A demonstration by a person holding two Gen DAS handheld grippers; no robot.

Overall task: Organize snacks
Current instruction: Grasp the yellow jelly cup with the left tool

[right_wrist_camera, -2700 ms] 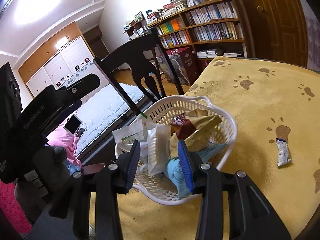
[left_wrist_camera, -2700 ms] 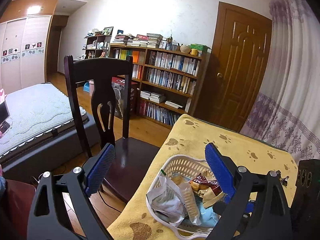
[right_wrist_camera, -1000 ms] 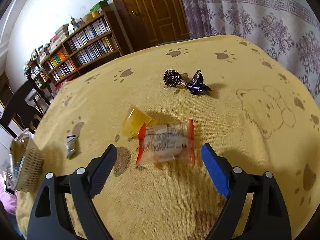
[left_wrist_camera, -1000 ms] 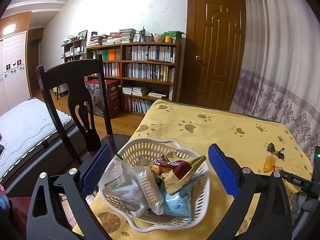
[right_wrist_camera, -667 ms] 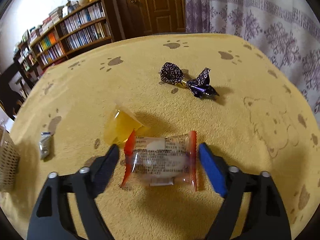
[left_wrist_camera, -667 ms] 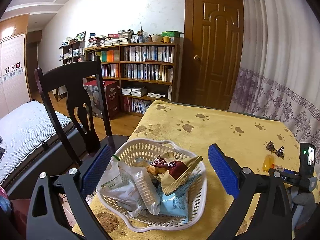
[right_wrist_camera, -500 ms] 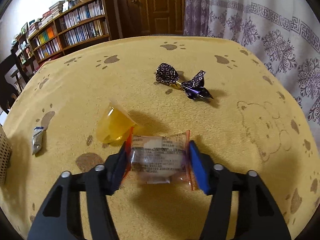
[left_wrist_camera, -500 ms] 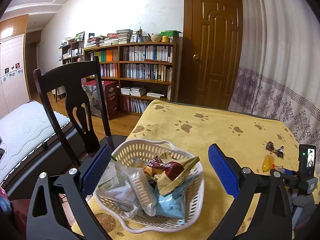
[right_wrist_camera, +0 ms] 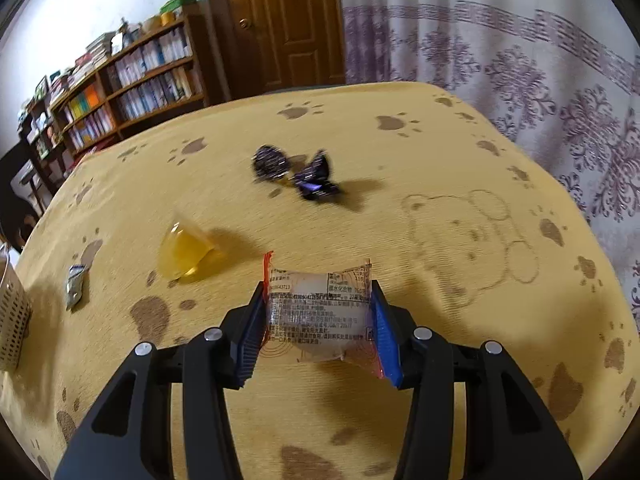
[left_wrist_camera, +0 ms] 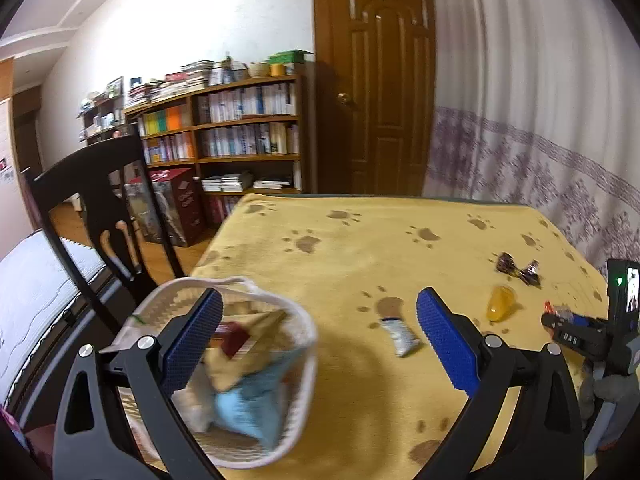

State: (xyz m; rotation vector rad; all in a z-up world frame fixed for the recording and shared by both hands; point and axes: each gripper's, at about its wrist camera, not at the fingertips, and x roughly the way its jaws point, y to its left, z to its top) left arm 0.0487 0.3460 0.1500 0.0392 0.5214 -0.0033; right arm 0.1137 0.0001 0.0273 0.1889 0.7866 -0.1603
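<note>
My right tongs (right_wrist_camera: pixel 318 312) have just closed on the clear wrapped snack (right_wrist_camera: pixel 320 312), pinching it at both ends just beside the yellow jelly cup (right_wrist_camera: pixel 186 254). My left tongs (left_wrist_camera: pixel 316 344) stay spread, now past the basket (left_wrist_camera: pixel 304 332). Next, I reckon: carry it there.

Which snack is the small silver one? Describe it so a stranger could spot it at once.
On the yellow paw-print tablecloth, look between the white plastic basket and the yellow jelly cup. The small silver foil sachet lies flat there, alone: dull grey and slim, unlike the glossy purple twist-wrapped candies beyond.
</note>
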